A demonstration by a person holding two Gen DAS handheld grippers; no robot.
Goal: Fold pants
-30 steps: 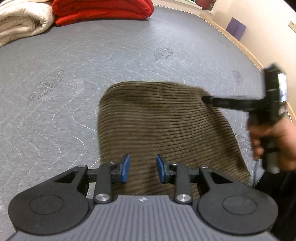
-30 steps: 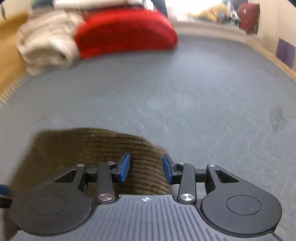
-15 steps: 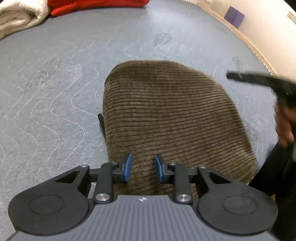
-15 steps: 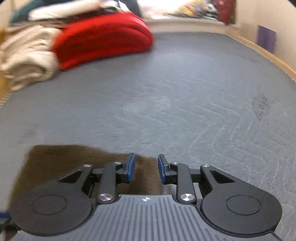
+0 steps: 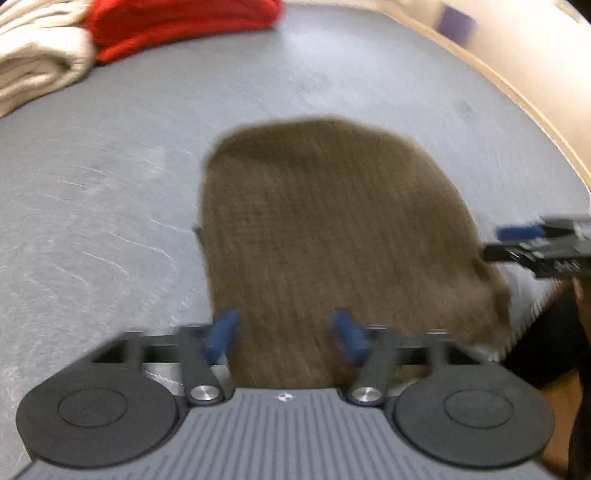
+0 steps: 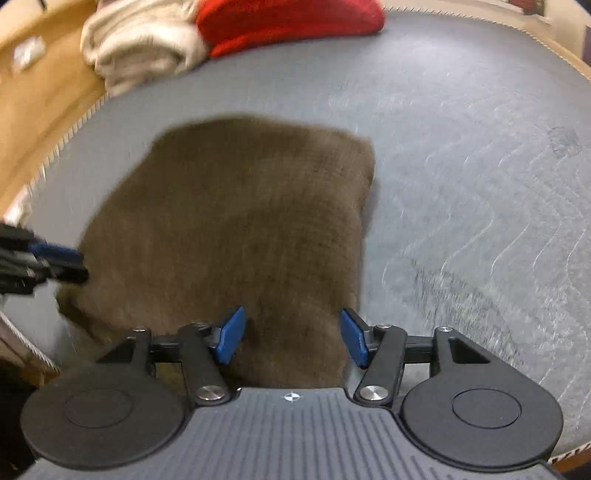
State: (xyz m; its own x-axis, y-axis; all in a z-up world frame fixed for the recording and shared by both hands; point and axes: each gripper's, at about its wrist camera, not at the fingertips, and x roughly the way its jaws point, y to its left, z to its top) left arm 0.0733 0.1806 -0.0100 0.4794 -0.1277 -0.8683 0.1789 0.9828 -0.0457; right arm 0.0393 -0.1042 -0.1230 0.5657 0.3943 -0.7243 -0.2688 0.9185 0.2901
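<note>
The brown corduroy pants (image 5: 332, 229) lie folded into a compact block on the grey quilted mattress (image 5: 110, 184); they also show in the right wrist view (image 6: 240, 229). My left gripper (image 5: 286, 336) is open and empty, with its blue pads either side of the near edge of the pants. My right gripper (image 6: 291, 338) is open and empty over the near right corner. Each gripper shows in the other's view, the right (image 5: 517, 242) and the left (image 6: 59, 262), at opposite sides of the pants. Both views are blurred.
A red folded blanket (image 5: 177, 26) and a cream one (image 5: 37, 66) lie at the far end of the mattress, and both show in the right wrist view, the red (image 6: 288, 22) and the cream (image 6: 144, 48). A wooden edge (image 5: 517, 92) borders the mattress.
Both grippers have opened wider and pulled back to the near edge of the pants. The right gripper has swung from beyond the pants to hover over them.
</note>
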